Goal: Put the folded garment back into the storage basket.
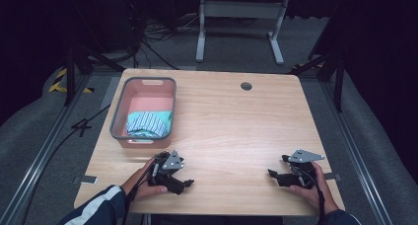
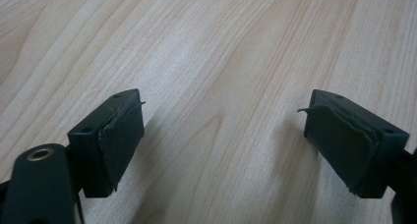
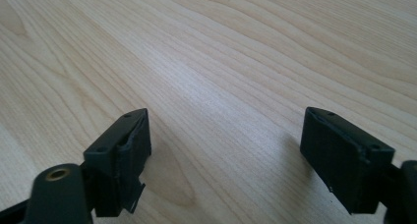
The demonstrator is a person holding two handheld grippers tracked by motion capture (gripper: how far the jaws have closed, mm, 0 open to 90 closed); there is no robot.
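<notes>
Two hand-held black grippers sit low over the near edge of the pale wood-grain table (image 1: 236, 121), both empty. The left gripper (image 1: 185, 184) has its jaws standing wide apart in the left gripper view, bare tabletop between the worn dark pads (image 2: 123, 135), nothing gripped. The right gripper (image 1: 274, 175) likewise: jaws spread about as wide as they go, pads (image 3: 339, 155) clear of everything, wood grain alone between them.

The nearest thing to work on is the folded teal-and-white striped cloth (image 1: 148, 124). It lies inside the grey-rimmed pink plastic basket (image 1: 117, 111), toward the basket's near end, bunched and layered with a darker teal fold under the stripes. The basket's far end shows bare pink floor.

Key relation: the cloth lies ahead of the left gripper and a little to its left, just beyond the basket's near wall. The left gripper is plainly the nearer of the two; the right gripper is well apart from the basket, across the table's width. The basket's long axis runs away from the person; the cloth bundle lies roughly across it.

Judgement: any reach for the cloth would have to clear the near rim first, then come down from above. Soft fabric, likely to sag and unfold when lifted.
</notes>
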